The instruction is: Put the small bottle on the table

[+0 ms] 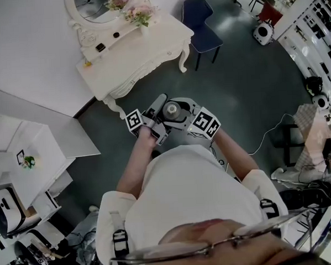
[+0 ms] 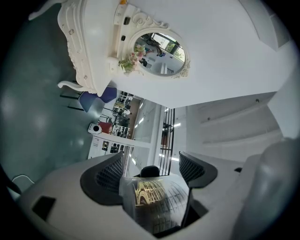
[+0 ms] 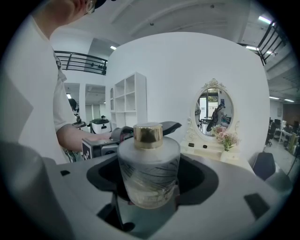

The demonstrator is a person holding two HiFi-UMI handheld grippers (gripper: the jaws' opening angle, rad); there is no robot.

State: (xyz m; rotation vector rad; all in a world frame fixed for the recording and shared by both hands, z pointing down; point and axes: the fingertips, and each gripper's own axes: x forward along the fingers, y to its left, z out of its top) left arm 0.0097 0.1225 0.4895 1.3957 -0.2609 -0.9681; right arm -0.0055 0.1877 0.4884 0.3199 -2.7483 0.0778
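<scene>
Head view: the person holds both tongs close together in front of the chest, above the dark floor (image 1: 246, 80). The small bottle (image 1: 171, 109) sits between them, upright, its round cap facing the camera.

The right gripper (image 3: 149, 172) clamps the frosted bottle by its sides. Its jaws stand wide because the bottle body is broad, and the gold cap rises clear above them. The left gripper (image 2: 151, 159) is turned on its side. Its jaws are spread as wide as they go, with the same bottle low between them. A dark gap shows on one side, so they do not pinch it.

The white table (image 1: 134, 59) stands ahead and to the left, well apart from the tongs. Its scalloped front edge and curved legs face the person. An oval mirror (image 1: 92, 8), flowers (image 1: 140, 14) and a few small dark items crowd the back edge, while the front of the top is bare. A blue chair (image 1: 201, 22) stands just beside the table's right end. White shelves (image 1: 23, 164) close in on the left. The floor between person and table lies open.
</scene>
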